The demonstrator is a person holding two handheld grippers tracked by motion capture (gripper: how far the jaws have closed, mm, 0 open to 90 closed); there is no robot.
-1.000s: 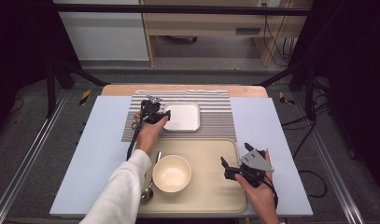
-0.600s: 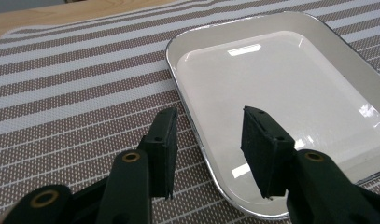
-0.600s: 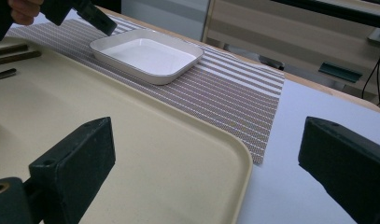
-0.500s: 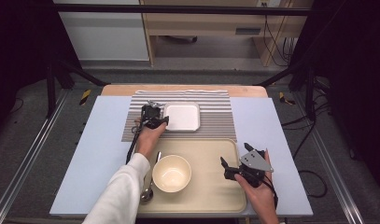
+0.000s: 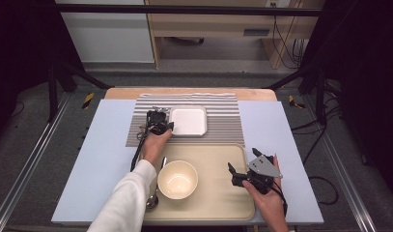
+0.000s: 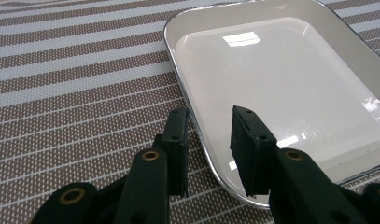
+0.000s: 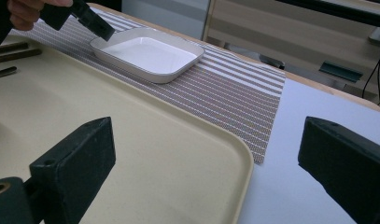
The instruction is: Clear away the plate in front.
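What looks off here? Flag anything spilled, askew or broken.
Nothing stands out. The white dish sits square on the striped mat, the bowl upright and empty on the tray. The left gripper has just been closing, jaws straddling the dish's rim.

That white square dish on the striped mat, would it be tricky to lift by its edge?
Probably a bit. The white dish looks glossy, with bright reflections, so its thin rim may slip between the left gripper fingers, which straddle that rim and have just been closing on it. It looks rigid and possibly breakable. Held at one corner, it would likely tilt.
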